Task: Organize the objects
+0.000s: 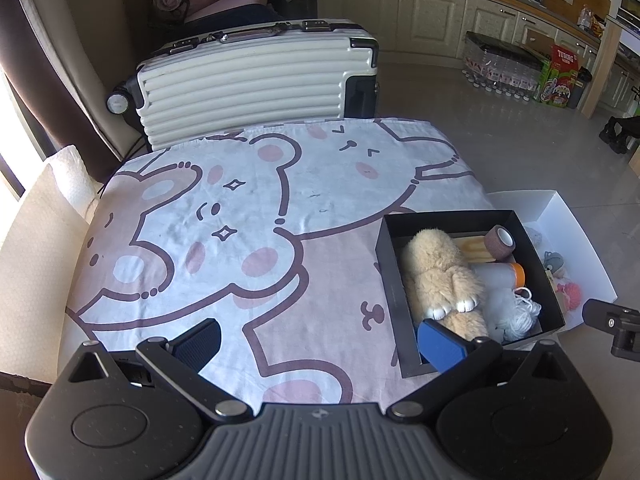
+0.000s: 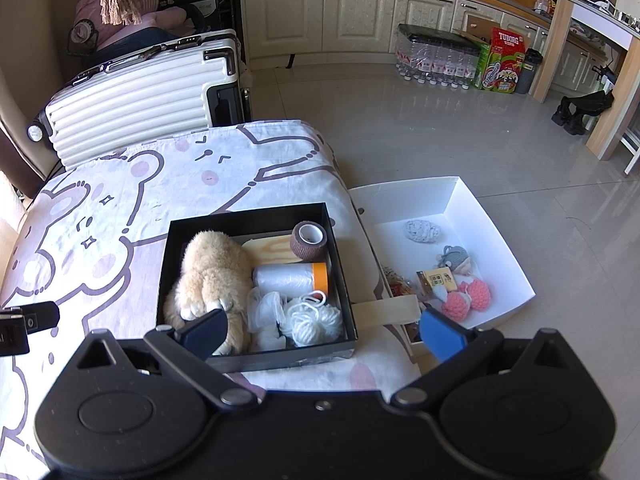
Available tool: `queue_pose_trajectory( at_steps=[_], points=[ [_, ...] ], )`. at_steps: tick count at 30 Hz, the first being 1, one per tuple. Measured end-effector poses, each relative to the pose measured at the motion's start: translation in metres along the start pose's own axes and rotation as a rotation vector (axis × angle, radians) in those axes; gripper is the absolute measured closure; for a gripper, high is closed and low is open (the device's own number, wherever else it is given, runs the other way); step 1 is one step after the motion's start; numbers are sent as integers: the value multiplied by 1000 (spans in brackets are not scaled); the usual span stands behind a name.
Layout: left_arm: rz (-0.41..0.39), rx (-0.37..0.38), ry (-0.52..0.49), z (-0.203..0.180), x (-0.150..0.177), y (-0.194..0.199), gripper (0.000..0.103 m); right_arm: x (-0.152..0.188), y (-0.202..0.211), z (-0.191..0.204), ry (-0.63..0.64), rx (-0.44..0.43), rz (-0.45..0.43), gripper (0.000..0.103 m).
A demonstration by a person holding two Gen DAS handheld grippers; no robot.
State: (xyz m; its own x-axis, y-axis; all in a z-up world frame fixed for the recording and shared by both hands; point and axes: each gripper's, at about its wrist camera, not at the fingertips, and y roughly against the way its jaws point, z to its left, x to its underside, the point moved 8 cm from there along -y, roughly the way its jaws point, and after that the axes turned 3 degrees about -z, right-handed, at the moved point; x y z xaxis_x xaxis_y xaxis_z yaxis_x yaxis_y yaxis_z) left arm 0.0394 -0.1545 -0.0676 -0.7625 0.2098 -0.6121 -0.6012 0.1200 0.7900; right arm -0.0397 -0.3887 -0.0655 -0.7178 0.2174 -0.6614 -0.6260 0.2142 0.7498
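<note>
Our left gripper hangs spread and empty over the cartoon-print cloth on the worktop. Right of it sits the black box, holding the plush toy, bag roll and yarn. Our right gripper, also spread wide, hovers at its near edge; we should come down squarely over one item. The white box lies beside.

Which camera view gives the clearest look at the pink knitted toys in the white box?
The right wrist view: the pink knitted toys lie in the open in the white box. In the left wrist view, the black box hides all but a sliver of pink.
</note>
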Motion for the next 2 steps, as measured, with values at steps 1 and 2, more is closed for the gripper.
queue_pose_trajectory(
  at_steps=[1,2],
  points=[
    [0,-1,-1,0,0,0,0,1,0,0,0,0,0,0],
    [-1,0,-2,0,0,0,0,1,0,0,1,0,0,0]
  ],
)
